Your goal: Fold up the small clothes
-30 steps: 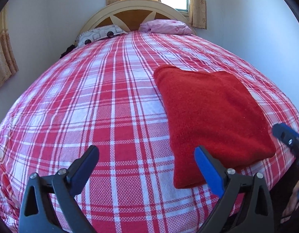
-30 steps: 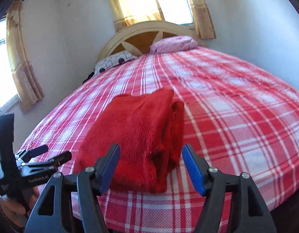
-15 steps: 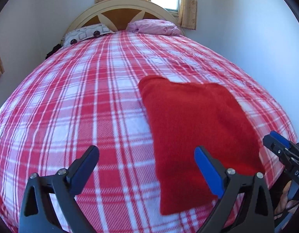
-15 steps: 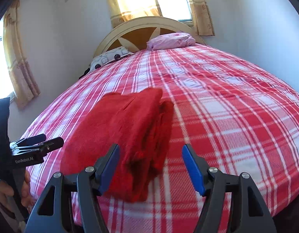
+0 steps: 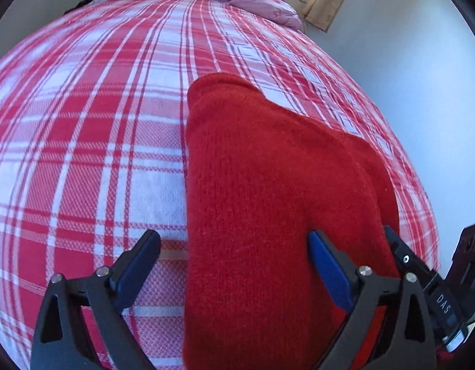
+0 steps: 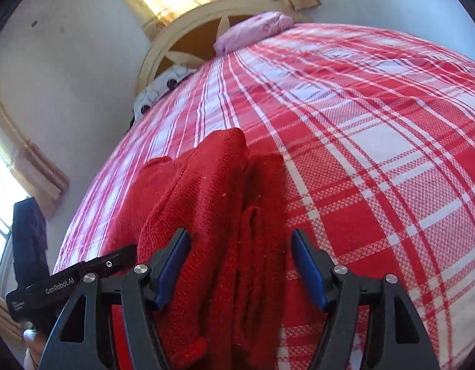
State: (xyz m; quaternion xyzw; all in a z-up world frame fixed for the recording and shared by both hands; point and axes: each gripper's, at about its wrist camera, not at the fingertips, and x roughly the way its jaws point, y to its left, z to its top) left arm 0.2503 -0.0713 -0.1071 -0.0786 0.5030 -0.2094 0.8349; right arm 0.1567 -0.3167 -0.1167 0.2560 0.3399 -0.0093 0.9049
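Both sets of fingers gape wide: the left gripper (image 5: 234, 265) and right gripper (image 6: 239, 265) straddle the folded red garment (image 5: 268, 215) on the plaid bedspread (image 5: 83, 123).

So the folded sweater (image 5: 268, 203) lies on the bedspread (image 5: 92, 141) near the foot of the bed, its stacked edges toward the right gripper (image 6: 240, 265), left gripper (image 5: 234, 265) at its other side. Two pillows (image 6: 255, 29) sit far behind, against the headboard (image 6: 188, 40).
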